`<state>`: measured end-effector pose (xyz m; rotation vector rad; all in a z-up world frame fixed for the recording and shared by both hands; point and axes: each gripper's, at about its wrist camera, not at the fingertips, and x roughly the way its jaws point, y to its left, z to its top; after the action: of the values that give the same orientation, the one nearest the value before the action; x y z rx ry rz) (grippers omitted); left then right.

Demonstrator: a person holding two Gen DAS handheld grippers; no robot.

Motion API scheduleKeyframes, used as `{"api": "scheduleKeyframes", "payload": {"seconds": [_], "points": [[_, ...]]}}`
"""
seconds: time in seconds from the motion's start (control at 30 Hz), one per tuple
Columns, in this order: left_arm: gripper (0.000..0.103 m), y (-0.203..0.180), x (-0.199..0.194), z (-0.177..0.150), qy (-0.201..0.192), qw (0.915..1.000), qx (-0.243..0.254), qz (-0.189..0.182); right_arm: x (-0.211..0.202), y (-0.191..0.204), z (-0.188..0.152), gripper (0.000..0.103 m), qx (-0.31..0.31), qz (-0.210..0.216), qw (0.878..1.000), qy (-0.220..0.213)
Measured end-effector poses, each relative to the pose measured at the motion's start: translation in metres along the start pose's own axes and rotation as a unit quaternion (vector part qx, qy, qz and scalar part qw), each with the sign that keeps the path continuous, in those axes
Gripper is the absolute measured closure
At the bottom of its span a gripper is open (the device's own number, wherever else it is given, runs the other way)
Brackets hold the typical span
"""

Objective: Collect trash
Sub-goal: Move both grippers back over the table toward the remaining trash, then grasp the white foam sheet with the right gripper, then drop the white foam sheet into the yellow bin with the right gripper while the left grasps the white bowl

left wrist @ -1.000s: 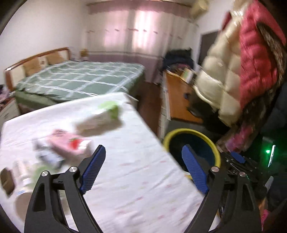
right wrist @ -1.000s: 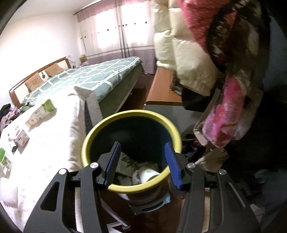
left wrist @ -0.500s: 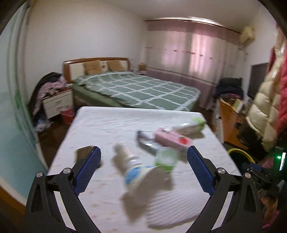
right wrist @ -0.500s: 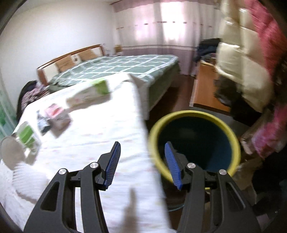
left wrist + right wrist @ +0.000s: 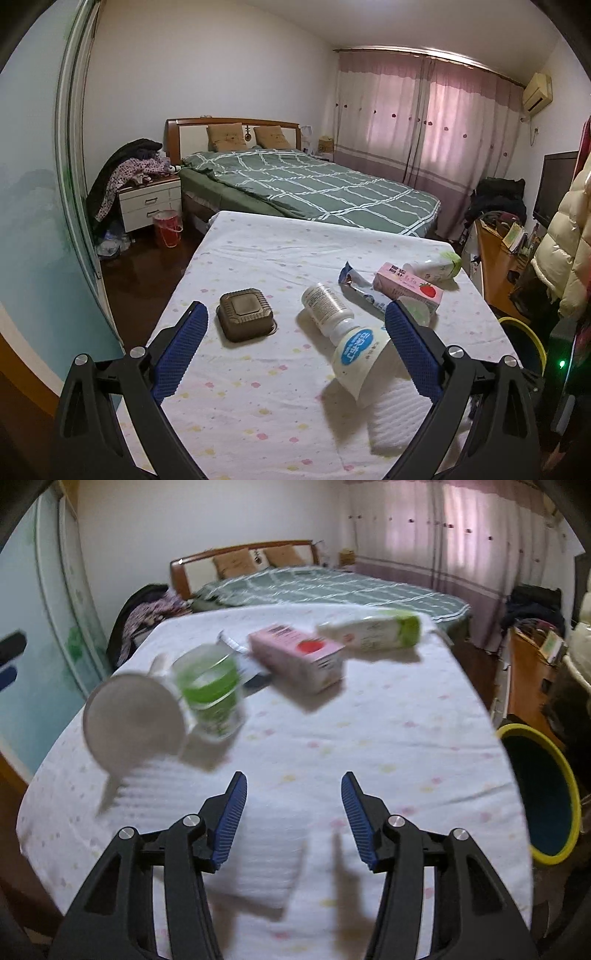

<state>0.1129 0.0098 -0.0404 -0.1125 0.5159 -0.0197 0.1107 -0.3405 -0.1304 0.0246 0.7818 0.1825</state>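
Trash lies on a white-clothed table (image 5: 266,258): a brown square tray (image 5: 245,319), a white pill bottle (image 5: 327,304), a paper cup with a blue label (image 5: 360,356), a foil wrapper (image 5: 360,288), a pink carton (image 5: 408,288) and a green-and-white pack (image 5: 436,266). My left gripper (image 5: 295,347) is open and empty above the table's near end. My right gripper (image 5: 291,816) is open and empty over a folded white tissue (image 5: 258,853). The right wrist view shows the cup (image 5: 135,722), a green plastic cup (image 5: 208,694), the carton (image 5: 297,657) and the pack (image 5: 373,629).
A yellow-rimmed dark bin (image 5: 539,794) stands on the floor at the table's right edge; it also shows in the left wrist view (image 5: 524,341). A bed (image 5: 314,184) lies behind the table. A wooden desk (image 5: 498,258) and hanging coats (image 5: 569,236) are at right.
Both grippers have swung left, away from the bin, and now face the table and its trash. Both stay open and empty.
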Motion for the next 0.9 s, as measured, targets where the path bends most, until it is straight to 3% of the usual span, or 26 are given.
{"api": "scheduleKeyframes", "payload": {"seconds": [0.47, 0.53, 0.73, 0.8, 0.83, 0.9], "points": [[0.008, -0.009, 0.001, -0.009, 0.004, 1.0000, -0.001, -0.008, 0.003, 0.016, -0.022, 0.042, 0.000, -0.013, 1.000, 0.026], [0.008, -0.009, -0.001, -0.009, 0.003, 1.0000, -0.001, -0.008, 0.003, 0.018, -0.023, 0.053, -0.004, -0.009, 1.000, 0.025], [0.008, -0.014, -0.006, -0.011, 0.002, 0.9999, 0.005, -0.011, -0.001, 0.025, -0.025, 0.070, -0.017, -0.021, 1.000, 0.012], [0.008, -0.016, -0.008, -0.013, 0.002, 0.9999, 0.007, -0.014, -0.003, 0.023, -0.026, 0.084, -0.013, -0.024, 1.000, 0.008], [0.008, -0.017, -0.009, -0.013, 0.002, 0.9999, 0.008, -0.014, -0.005, 0.020, -0.026, 0.096, -0.008, -0.020, 1.000, 0.008], [0.008, -0.019, -0.011, -0.014, 0.001, 0.9998, 0.012, -0.015, -0.007, 0.016, -0.025, 0.096, -0.002, -0.012, 1.000, 0.010]]}}
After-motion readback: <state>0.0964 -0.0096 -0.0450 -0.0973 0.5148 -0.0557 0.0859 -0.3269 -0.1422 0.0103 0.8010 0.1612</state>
